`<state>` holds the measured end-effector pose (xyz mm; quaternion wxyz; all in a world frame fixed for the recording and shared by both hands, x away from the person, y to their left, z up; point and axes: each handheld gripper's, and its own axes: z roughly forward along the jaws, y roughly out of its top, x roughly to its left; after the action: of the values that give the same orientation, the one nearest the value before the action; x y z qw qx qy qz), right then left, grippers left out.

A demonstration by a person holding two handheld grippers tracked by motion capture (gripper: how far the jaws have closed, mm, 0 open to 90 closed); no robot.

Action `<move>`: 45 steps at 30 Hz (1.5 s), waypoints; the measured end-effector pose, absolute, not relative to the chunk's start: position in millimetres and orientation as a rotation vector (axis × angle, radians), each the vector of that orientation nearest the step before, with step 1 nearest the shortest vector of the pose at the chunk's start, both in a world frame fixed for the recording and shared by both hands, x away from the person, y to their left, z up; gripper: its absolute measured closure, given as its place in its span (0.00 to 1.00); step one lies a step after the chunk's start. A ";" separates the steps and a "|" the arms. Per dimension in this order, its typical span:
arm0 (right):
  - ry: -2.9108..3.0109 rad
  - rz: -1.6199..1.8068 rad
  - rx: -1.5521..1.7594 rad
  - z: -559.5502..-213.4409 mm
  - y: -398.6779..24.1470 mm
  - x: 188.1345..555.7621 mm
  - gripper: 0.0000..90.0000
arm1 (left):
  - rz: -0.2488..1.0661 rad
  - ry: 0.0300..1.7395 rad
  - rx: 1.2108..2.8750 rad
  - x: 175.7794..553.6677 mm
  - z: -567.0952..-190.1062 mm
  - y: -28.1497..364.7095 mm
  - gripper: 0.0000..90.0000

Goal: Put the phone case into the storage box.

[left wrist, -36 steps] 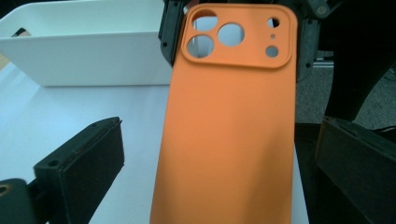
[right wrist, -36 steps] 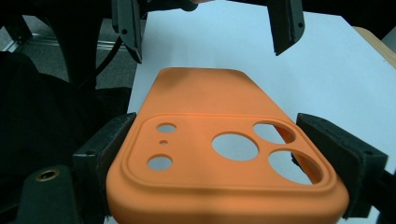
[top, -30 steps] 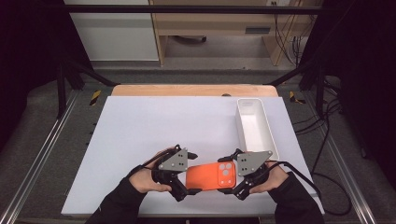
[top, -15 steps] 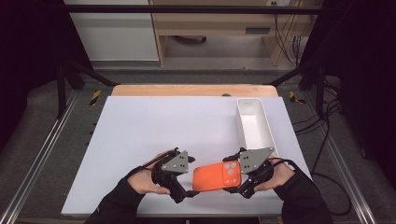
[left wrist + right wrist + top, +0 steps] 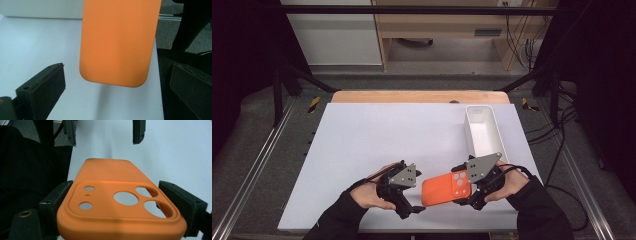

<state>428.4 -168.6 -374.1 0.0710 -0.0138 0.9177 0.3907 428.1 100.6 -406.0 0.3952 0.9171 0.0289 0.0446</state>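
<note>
The orange phone case (image 5: pixel 447 188), matte with camera cutouts, hangs over the table's (image 5: pixel 377 140) near edge. Its long axis runs across the table, cutout end clamped between the right gripper's (image 5: pixel 470 199) jaws, plain end toward the left gripper (image 5: pixel 409 209), whose jaws gape, touching nothing. A white tray (image 5: pixel 484 134) stands beyond, clear of it.
</note>
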 end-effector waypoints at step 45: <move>2.890 0.932 -0.102 -358.4 -133.7 437.2 0.18 | 0.079 0.032 2.511 439.0 -410.6 69.0 0.00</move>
<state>437.2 -133.7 -358.4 0.0517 -0.0334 0.9499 0.3065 439.0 69.0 -410.6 0.3093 0.9504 0.0122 0.0297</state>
